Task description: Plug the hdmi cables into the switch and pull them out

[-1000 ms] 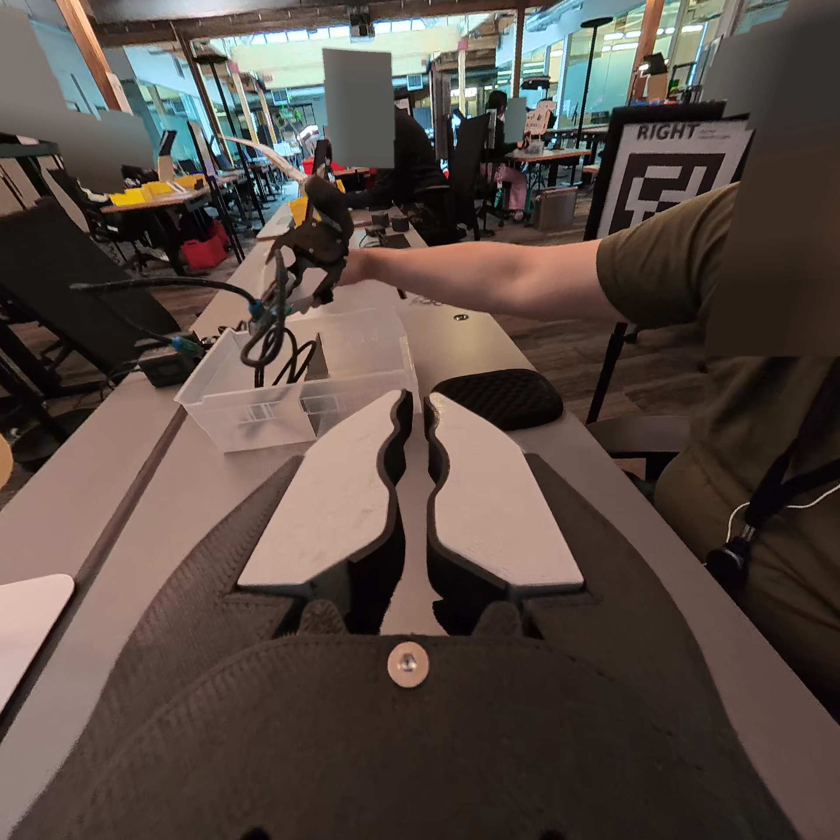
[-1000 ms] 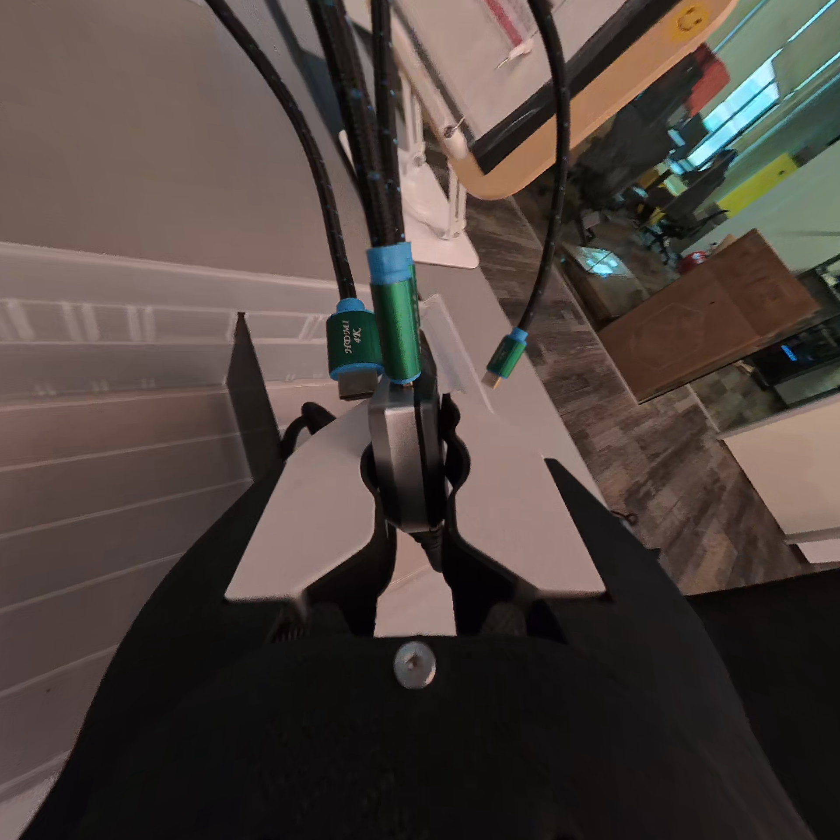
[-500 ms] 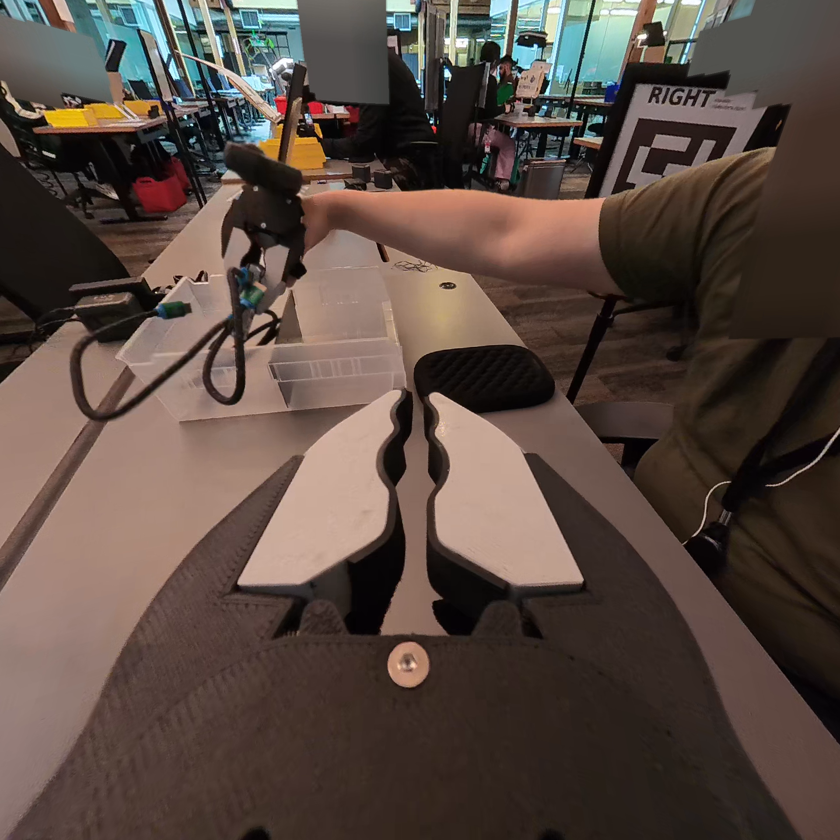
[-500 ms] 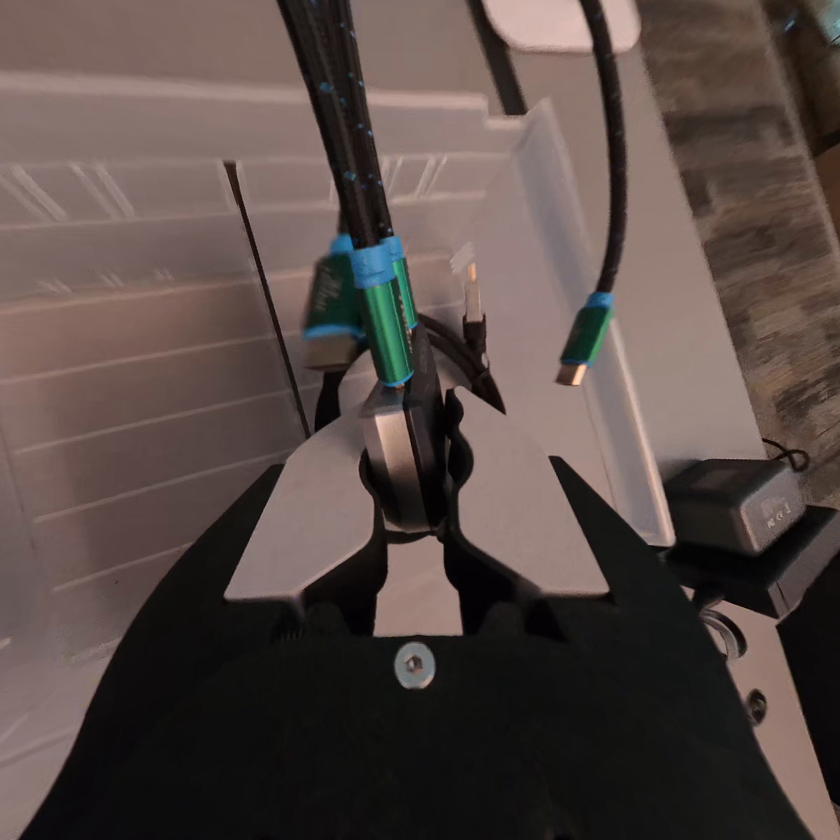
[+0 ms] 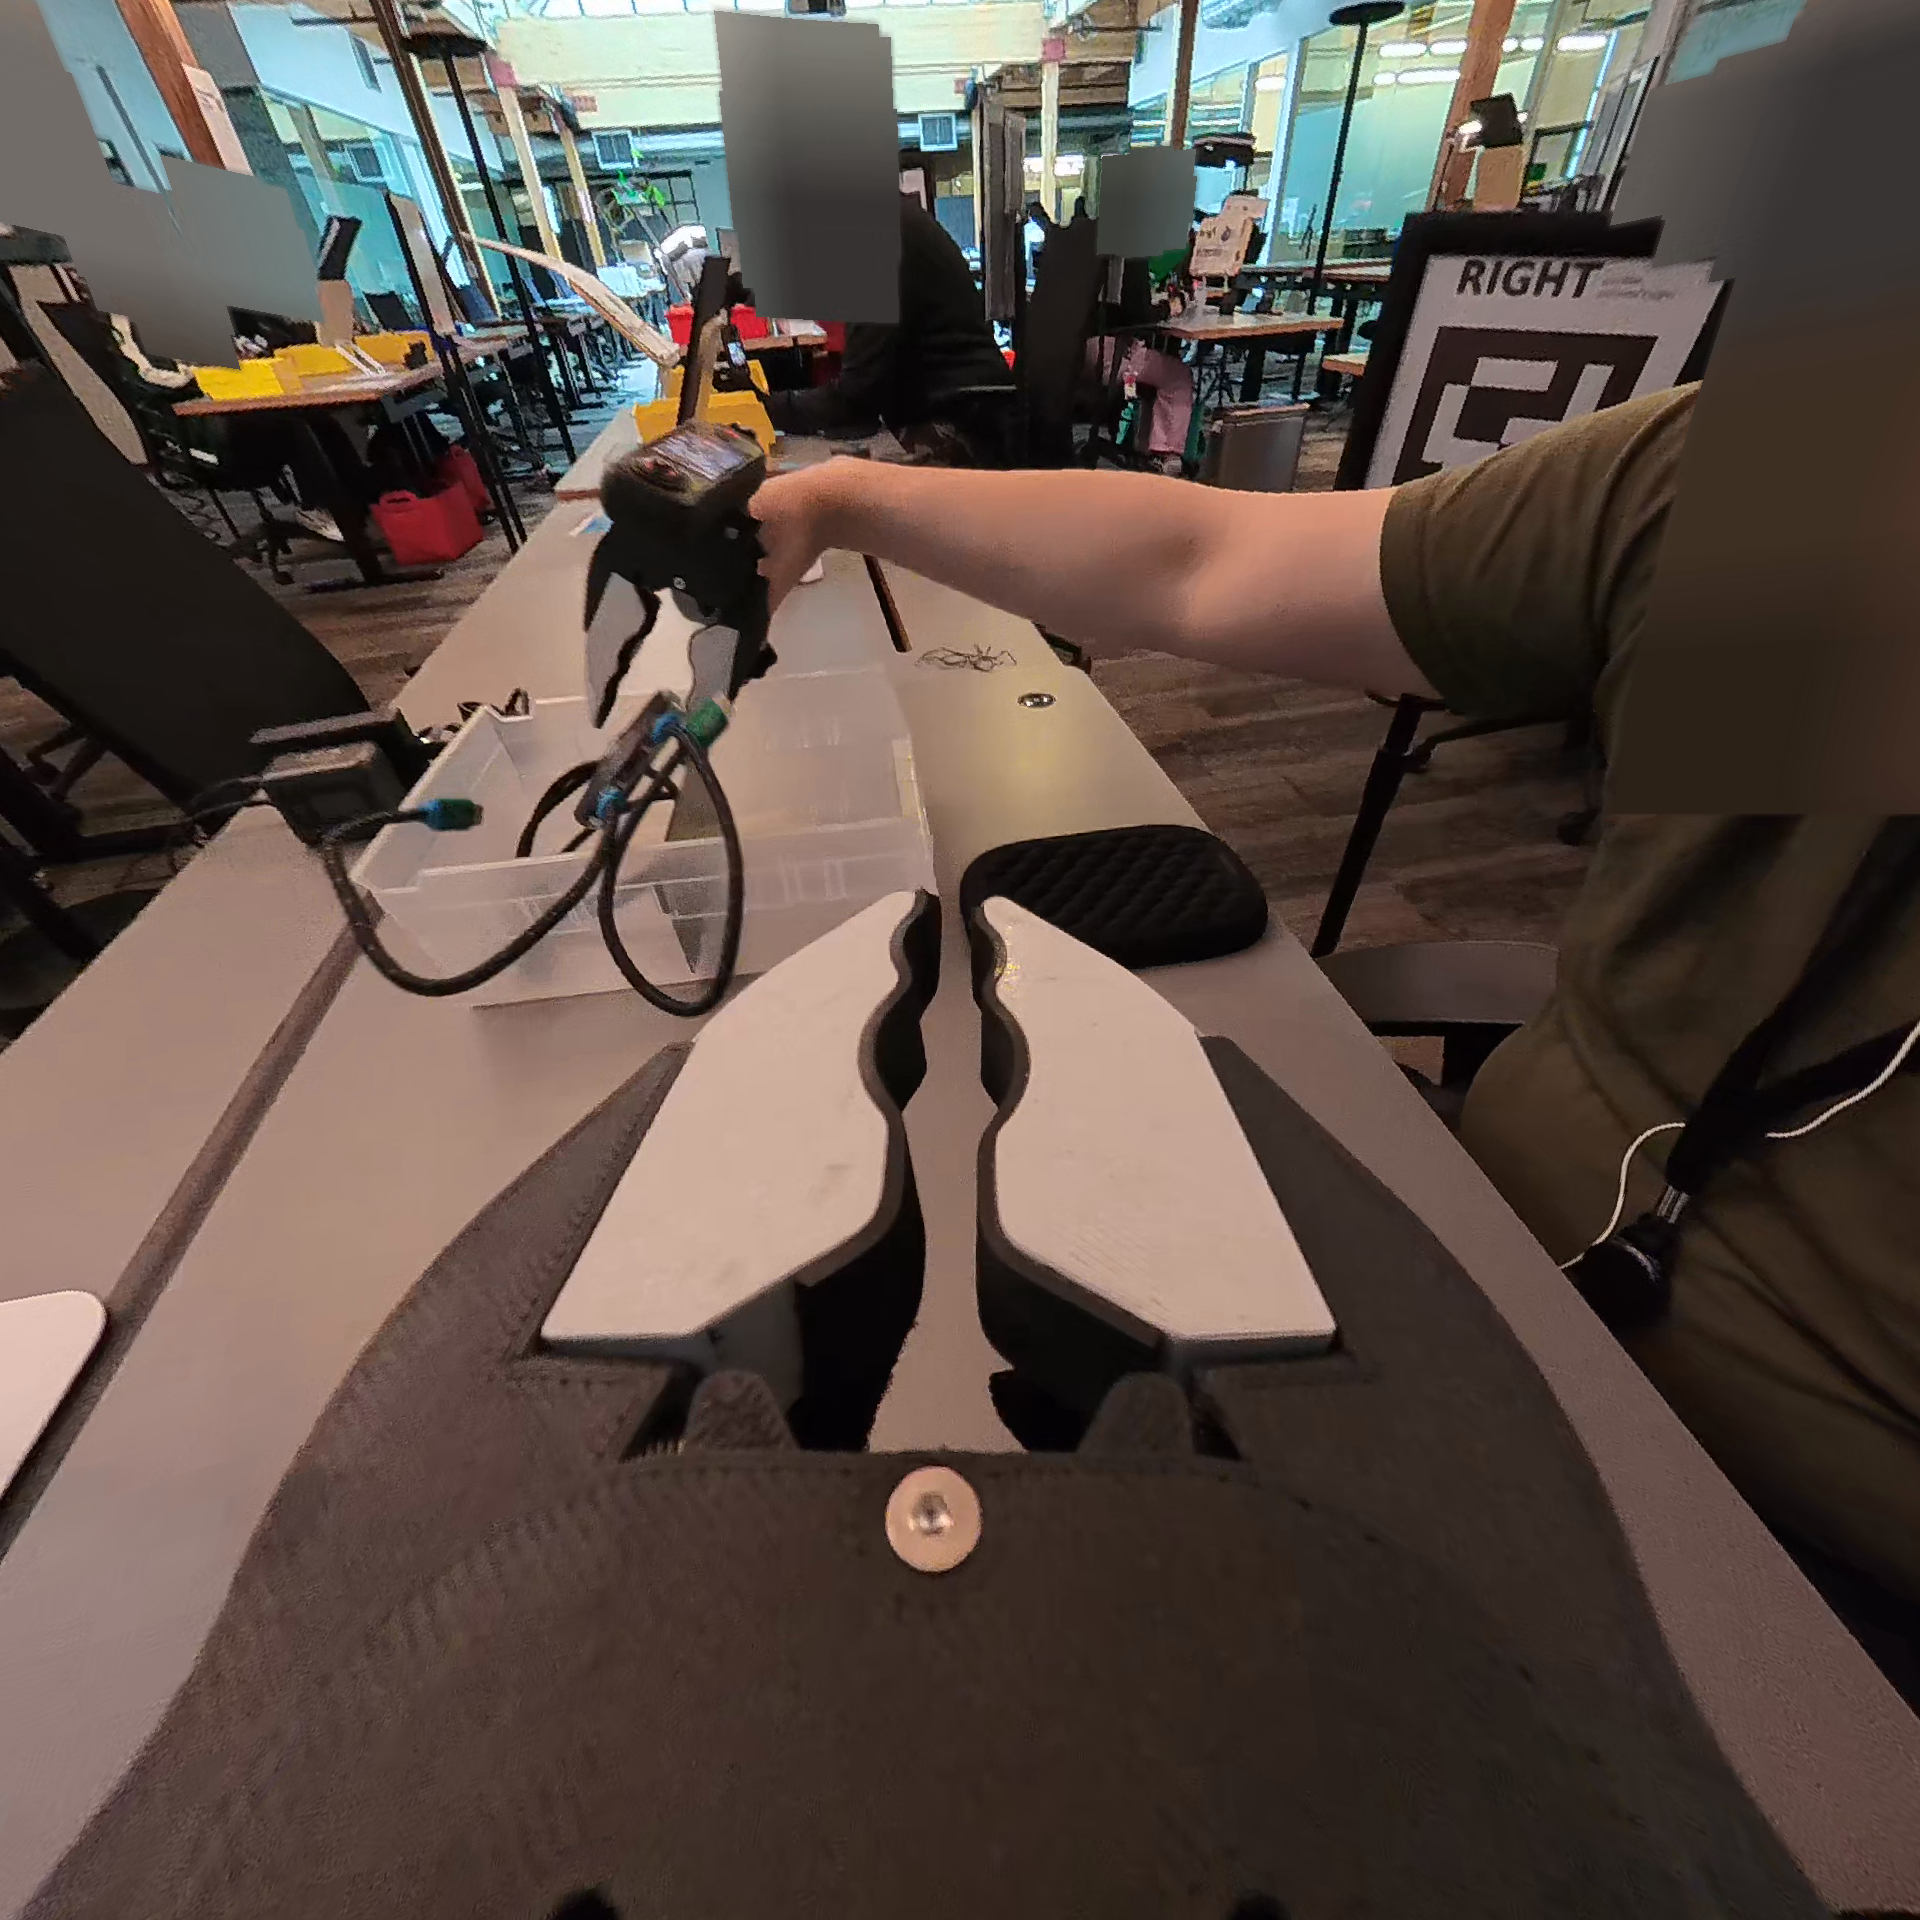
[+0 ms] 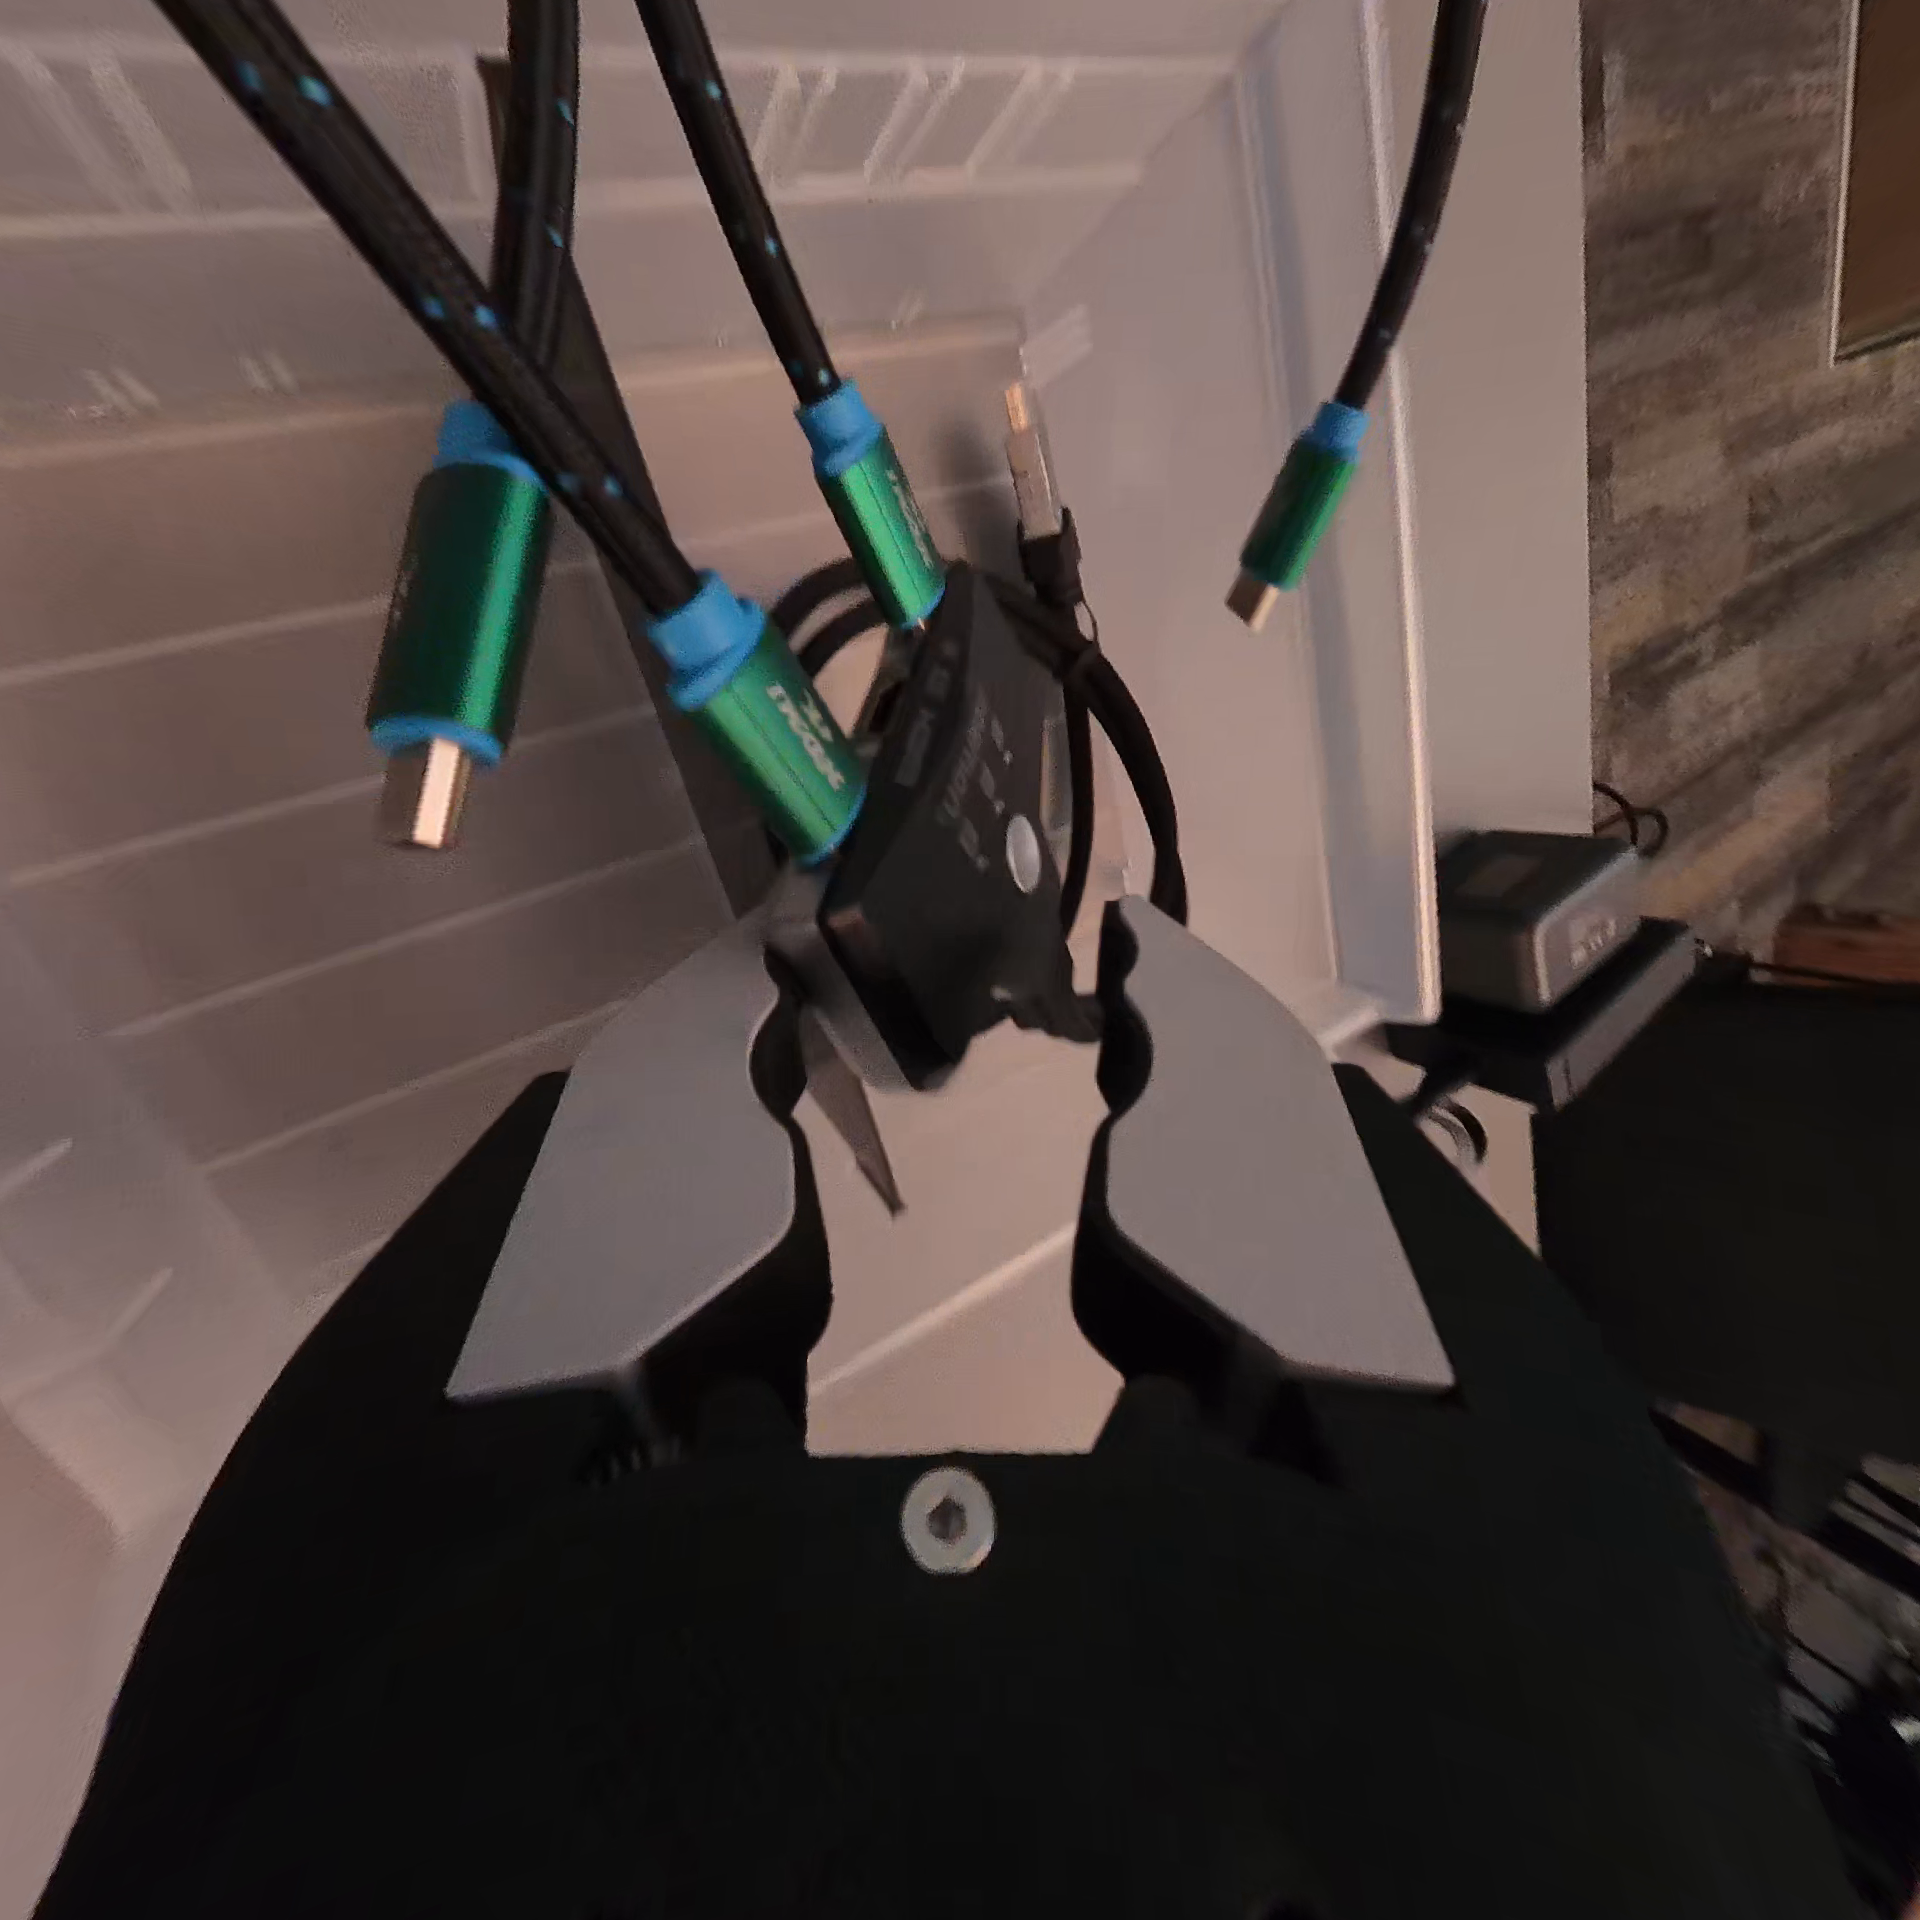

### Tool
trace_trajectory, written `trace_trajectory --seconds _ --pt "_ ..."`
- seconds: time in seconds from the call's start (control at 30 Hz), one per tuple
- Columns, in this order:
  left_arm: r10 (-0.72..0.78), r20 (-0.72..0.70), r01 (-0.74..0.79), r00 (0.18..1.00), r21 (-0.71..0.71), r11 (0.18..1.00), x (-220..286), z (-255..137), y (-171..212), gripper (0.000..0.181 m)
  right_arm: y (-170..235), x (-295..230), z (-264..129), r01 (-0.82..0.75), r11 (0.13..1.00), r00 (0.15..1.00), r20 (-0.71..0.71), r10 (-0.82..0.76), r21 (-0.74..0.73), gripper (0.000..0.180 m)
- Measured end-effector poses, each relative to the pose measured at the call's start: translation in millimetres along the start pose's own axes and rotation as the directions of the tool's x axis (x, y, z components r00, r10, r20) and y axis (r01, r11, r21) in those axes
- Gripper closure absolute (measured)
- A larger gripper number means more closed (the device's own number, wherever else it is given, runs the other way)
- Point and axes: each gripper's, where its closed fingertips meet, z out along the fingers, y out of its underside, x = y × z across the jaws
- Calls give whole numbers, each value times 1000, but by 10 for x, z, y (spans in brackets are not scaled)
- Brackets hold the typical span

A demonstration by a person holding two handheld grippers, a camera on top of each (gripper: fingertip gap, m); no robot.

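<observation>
right gripper (image 6: 940, 971) spread wide above clear bin (image 6: 1340, 520), switch (image 6: 951, 831) tilted between its fingers | two green plugs seated, two dangling | left gripper (image 5: 954, 940) nearly closed, empty, over table (image 5: 1049, 769) near black pad (image 5: 1117, 894)

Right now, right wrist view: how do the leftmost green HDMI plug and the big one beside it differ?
The leftmost plug hangs free with its metal tip bare, while the neighbouring plug has its tip buried in the black switch. The leftmost plug hangs almost upright, but the neighbouring plug slants down to the right. Both have green metallic shells, blue collars and black braided cables flecked with blue.
</observation>
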Motion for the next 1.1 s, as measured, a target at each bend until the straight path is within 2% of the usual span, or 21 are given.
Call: trace_trajectory --seconds 0.2,0.33,0.4,0.5,0.57,0.6,0.63,0.7,0.8,0.9,1.0,1.1 --pt "41 45 -43 998 53 998 40 -216 -189 176 150 97 -374 -5 997 996 -91 -3 -79 123" --pt "77 103 -84 992 61 995 52 -380 -282 176 65 248 -691 -63 998 979 -194 57 -27 124" --pt "89 136 -102 987 87 991 61 -481 -367 176 -158 375 -915 -112 990 951 -279 130 81 124" --pt "92 206 -117 974 116 986 41 -643 -478 176 -782 509 -1378 -137 914 882 -373 288 381 124" --pt "95 262 -128 960 111 986 23 -751 -515 176 -1290 416 -1701 -101 796 870 -336 362 597 123" --pt "101 285 -136 953 106 985 26 -801 -529 176 -1501 287 -1793 -74 748 887 -300 352 659 123" --pt "109 303 -146 947 101 984 37 -846 -544 176 -1656 126 -1801 -38 737 911 -279 303 675 125" --pt "127 323 -167 938 97 981 85 -919 -575 176 -1749 -260 -1524 39 822 968 -226 110 567 134" --pt "153 329 -196 932 101 975 159 -992 -625 176 -1406 -570 -876 45 970 997 -75 -28 238 135" --pt "166 320 -212 933 115 971 202 -1034 -648 176 -1087 -712 -430 46 999 996 73 -48 25 128" --pt "153 316 -203 936 132 970 190 -1070 -646 176 -980 -746 -171 60 997 987 152 -53 -43 121" --pt "141 310 -194 940 148 970 176 -1087 -644 176 -952 -629 -11 97 992 987 133 -86 -83 112"
